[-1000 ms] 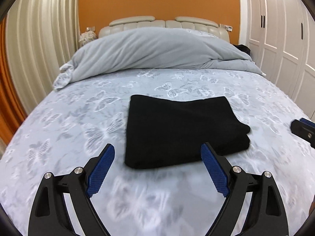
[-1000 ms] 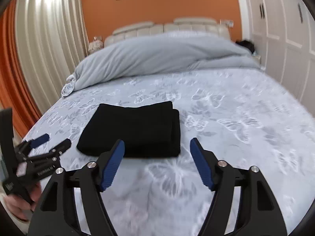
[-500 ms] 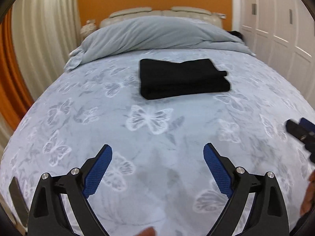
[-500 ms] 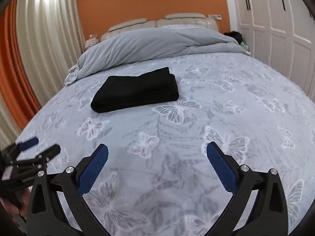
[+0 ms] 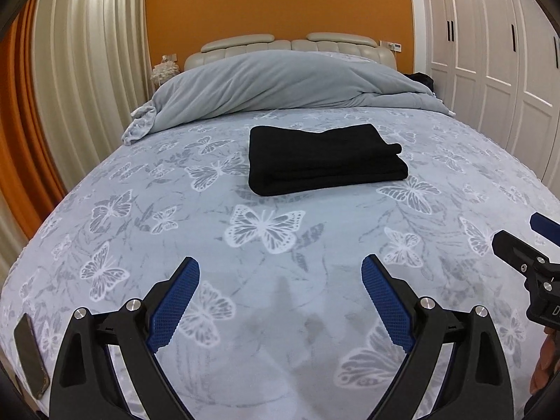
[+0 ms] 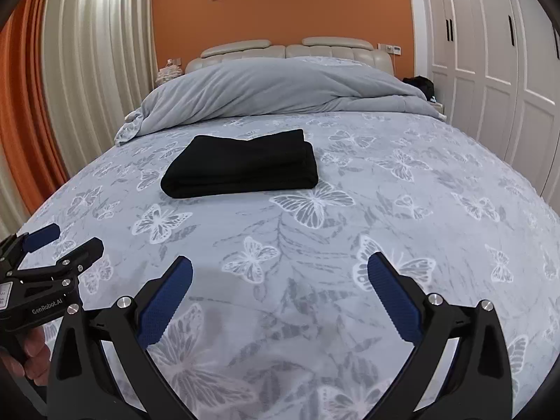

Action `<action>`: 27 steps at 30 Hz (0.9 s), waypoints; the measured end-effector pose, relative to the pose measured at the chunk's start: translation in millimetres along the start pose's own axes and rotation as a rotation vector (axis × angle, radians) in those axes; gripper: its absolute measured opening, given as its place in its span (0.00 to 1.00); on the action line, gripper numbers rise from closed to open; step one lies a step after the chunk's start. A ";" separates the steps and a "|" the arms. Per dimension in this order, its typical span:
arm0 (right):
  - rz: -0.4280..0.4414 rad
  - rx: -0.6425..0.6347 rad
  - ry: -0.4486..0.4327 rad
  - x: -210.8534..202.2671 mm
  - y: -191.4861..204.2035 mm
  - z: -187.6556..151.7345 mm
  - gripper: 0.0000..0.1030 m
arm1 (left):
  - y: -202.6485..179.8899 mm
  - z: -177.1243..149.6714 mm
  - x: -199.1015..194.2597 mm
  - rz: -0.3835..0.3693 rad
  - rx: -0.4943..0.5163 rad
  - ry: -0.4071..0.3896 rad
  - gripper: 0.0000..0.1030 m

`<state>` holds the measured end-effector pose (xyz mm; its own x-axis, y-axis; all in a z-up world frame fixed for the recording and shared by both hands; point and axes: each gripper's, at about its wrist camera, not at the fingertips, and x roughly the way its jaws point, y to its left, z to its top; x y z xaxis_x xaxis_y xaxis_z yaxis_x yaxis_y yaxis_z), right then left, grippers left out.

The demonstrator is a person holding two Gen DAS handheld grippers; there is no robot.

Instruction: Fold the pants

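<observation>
The black pants [image 5: 323, 159] lie folded into a flat rectangle on the butterfly-print bed sheet [image 5: 266, 227], in the middle of the bed; they also show in the right wrist view [image 6: 241, 164]. My left gripper [image 5: 280, 273] is open and empty, well back from the pants near the foot of the bed. My right gripper [image 6: 280, 269] is open and empty too, equally far back. Each gripper shows at the edge of the other's view: the right one [image 5: 525, 248] and the left one [image 6: 59, 241].
A bunched grey duvet [image 5: 280, 87] lies across the head of the bed before a beige headboard [image 5: 290, 42]. A dark phone [image 5: 29, 360] rests on the sheet at the near left edge. White wardrobe doors [image 5: 497, 52] stand on the right, curtains [image 5: 80, 70] on the left.
Both grippers have pulled back from the folded pants toward the foot of the bed. The pants lie still where they were.
</observation>
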<state>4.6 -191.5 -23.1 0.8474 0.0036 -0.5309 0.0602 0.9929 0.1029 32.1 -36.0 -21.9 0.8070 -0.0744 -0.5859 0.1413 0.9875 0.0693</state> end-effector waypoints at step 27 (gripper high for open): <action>0.013 0.016 0.030 4.7 9.1 -4.0 0.95 | -2.7 -0.8 -9.5 0.000 -0.002 -0.041 0.89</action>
<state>7.1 -182.0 -28.0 0.8318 0.0205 -0.5547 0.0577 0.9907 0.1232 23.6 -37.8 -17.2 0.8296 -0.0798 -0.5526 0.1400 0.9879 0.0676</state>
